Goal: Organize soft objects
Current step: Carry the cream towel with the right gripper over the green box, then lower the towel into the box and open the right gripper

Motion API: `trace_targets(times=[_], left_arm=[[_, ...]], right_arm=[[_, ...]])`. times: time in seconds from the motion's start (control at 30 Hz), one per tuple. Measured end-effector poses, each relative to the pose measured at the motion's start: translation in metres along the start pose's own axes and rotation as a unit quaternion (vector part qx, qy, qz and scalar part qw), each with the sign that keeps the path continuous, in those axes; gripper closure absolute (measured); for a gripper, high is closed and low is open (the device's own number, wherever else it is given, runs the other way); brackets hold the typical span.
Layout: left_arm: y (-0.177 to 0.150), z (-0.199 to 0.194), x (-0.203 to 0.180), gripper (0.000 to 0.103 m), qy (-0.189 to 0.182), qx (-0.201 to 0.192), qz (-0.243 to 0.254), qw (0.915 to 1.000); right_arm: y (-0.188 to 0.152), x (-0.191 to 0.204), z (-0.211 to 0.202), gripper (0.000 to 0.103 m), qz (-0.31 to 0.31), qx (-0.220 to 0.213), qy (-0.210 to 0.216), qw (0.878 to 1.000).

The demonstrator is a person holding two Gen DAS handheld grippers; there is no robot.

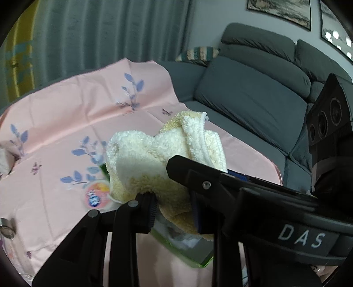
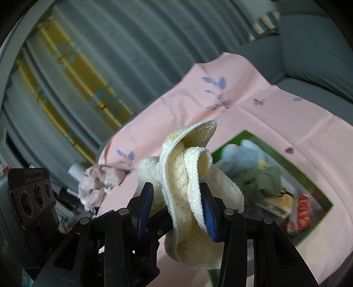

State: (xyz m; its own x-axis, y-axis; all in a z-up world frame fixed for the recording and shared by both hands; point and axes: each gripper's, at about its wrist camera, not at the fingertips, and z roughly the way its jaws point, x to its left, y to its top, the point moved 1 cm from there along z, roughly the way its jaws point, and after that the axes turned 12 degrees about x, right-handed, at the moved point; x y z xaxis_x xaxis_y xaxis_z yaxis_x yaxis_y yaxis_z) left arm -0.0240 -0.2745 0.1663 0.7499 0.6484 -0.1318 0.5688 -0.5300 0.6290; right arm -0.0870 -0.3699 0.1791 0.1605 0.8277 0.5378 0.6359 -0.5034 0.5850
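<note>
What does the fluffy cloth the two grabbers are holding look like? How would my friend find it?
Look above the pink flowered sheet, near the green-edged box of soft things. There the left gripper and right gripper both pinch one bunched towel. It is fluffy, cream and pale yellow with a white stitched edge, unlike the crumpled pinkish cloth.

Grey sofa (image 1: 253, 92): patterned cushion (image 1: 197, 54) on its arm; framed pictures (image 1: 284, 11) on wall above; grey curtain (image 1: 106, 33) beside; pink floral cloth (image 1: 66, 123) spread in front.
</note>
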Motion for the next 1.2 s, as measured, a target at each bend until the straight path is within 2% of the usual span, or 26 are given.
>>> trace_targets(times=[0.3, 0.6, 0.8, 0.87, 1.2], left_arm=[[0.003, 0.049, -0.011, 0.080, -0.022, 0.062, -0.015, 0.9977], [0.002, 0.087, -0.009, 0.079, -0.017, 0.098, -0.034, 0.9945], [0.000, 0.103, -0.005, 0.079, -0.002, 0.111, -0.047, 0.9927], [-0.001, 0.110, -0.004, 0.079, 0.011, 0.120, -0.052, 0.9913], [-0.003, 0.126, -0.002, 0.074, 0.019, 0.135, -0.061, 0.9887]], right_arm=[[0.001, -0.049, 0.018, 0.057, 0.072, 0.036, -0.018, 0.997], [0.000, -0.078, 0.038, 0.057, 0.113, 0.068, -0.026, 0.991], [0.001, -0.092, 0.050, 0.057, 0.135, 0.081, -0.042, 0.987], [0.000, -0.097, 0.054, 0.057, 0.143, 0.089, -0.059, 0.984], [0.000, -0.102, 0.057, 0.057, 0.150, 0.099, -0.082, 0.980]])
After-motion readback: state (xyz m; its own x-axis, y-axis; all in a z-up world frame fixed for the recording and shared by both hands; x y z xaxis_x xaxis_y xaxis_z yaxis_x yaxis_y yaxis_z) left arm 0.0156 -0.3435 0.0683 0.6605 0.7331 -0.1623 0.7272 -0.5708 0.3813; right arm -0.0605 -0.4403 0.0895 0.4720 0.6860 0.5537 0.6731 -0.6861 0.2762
